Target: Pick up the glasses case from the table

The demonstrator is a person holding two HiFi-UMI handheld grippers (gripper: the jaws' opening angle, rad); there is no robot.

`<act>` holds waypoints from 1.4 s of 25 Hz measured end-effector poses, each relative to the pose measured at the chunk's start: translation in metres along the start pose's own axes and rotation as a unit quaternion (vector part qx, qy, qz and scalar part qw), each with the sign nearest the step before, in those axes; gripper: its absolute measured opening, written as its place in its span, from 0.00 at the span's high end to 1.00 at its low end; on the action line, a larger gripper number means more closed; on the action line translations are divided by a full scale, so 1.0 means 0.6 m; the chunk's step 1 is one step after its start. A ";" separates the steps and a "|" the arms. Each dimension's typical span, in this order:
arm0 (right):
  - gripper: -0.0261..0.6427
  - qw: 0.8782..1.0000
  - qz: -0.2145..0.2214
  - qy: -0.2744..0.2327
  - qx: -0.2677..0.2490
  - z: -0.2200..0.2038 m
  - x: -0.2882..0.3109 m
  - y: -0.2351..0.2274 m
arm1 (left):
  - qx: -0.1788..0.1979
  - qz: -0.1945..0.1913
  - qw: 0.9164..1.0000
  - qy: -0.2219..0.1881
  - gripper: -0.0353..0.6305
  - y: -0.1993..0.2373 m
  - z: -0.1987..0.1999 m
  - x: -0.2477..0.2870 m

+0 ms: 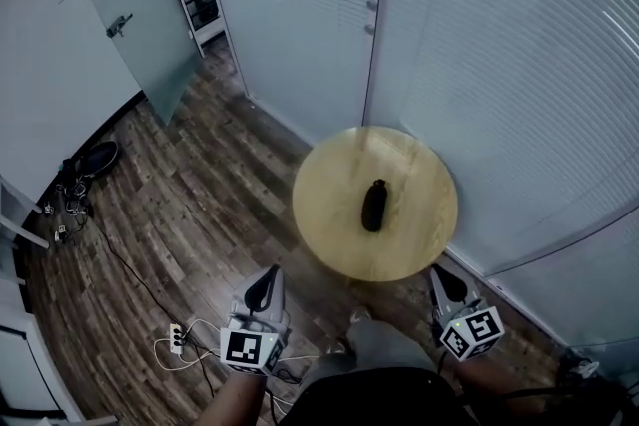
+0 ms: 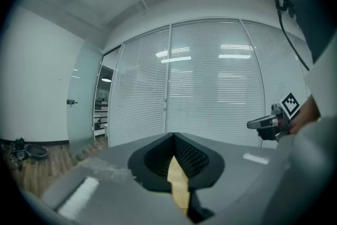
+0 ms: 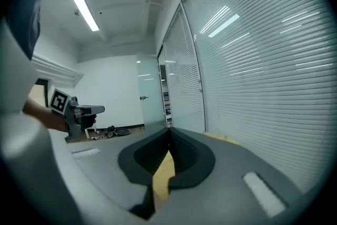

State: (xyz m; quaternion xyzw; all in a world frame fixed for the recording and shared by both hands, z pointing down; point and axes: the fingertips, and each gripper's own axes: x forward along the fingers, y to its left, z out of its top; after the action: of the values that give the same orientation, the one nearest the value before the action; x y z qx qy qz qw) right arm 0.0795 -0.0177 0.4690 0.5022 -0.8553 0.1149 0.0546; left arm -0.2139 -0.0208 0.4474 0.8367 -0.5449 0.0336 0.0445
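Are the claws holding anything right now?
No, nothing. The left claw and right claw are both shut and empty; the glasses case lies untouched on the round table.

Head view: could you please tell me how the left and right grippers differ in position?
The left gripper hangs over the floor, clear of the table; the right gripper appears at the table's near rim. The left gripper leans rightward in the picture, the right gripper leftward. Both are shut and empty.
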 end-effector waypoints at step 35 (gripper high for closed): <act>0.46 0.972 -0.093 0.162 0.145 -0.241 0.444 -0.228 | 0.006 -0.154 0.981 0.118 0.94 0.073 -0.064 0.538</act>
State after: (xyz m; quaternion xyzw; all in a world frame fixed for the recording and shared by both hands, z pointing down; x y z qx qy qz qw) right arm 0.0654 -0.2710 0.6837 0.5571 -0.7587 0.3120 0.1292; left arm -0.1238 -0.3276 0.5207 0.9012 -0.3999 0.1277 0.1079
